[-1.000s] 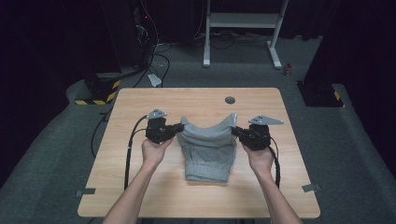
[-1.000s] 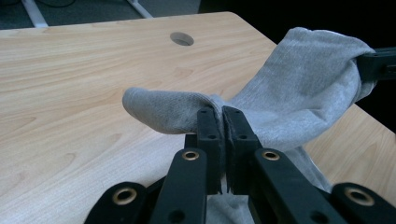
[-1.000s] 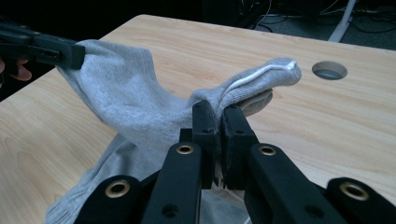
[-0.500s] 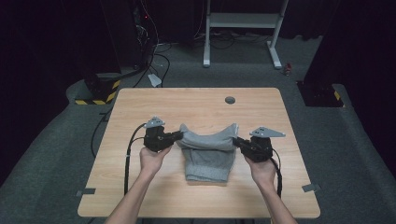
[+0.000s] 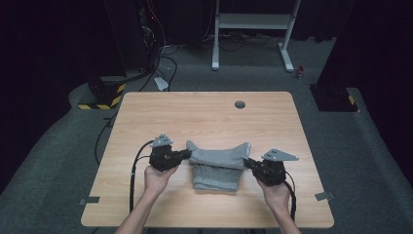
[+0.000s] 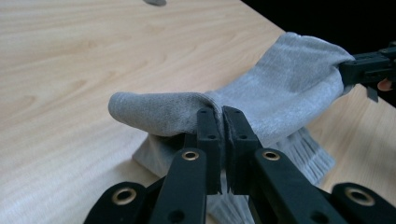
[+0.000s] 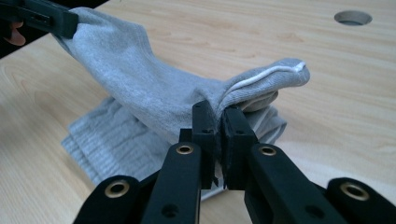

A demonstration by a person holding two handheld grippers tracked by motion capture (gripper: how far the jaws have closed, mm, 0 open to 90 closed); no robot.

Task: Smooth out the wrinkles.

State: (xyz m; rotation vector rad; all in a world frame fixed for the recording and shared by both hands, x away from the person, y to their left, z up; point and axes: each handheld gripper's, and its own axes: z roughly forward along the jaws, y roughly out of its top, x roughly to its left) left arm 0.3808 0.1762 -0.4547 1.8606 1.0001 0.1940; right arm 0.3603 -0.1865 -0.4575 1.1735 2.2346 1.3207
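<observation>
A grey sock [image 5: 217,155] is stretched between both grippers a little above the wooden table [image 5: 204,117], over a folded grey ribbed piece [image 5: 214,178] that lies on the table. My left gripper [image 5: 186,155] is shut on the sock's left end [image 6: 187,109]. My right gripper [image 5: 246,163] is shut on the sock's right end, the one with a white seam [image 7: 266,77]. In the left gripper view my left gripper [image 6: 223,116] pinches the fabric, and the other gripper's jaws [image 6: 369,67] hold the far end. In the right gripper view my right gripper [image 7: 215,112] does the same.
A round cable hole [image 5: 239,104] sits near the table's far edge. Cables [image 5: 136,165] trail from the left gripper across the table's left part. Beyond the table are a white stand [image 5: 253,29] and a yellow-black striped block [image 5: 100,95] on the floor.
Both grippers have come toward the table's near edge and lower, carrying the sock's ends. The sock now hangs flatter over the folded piece.
</observation>
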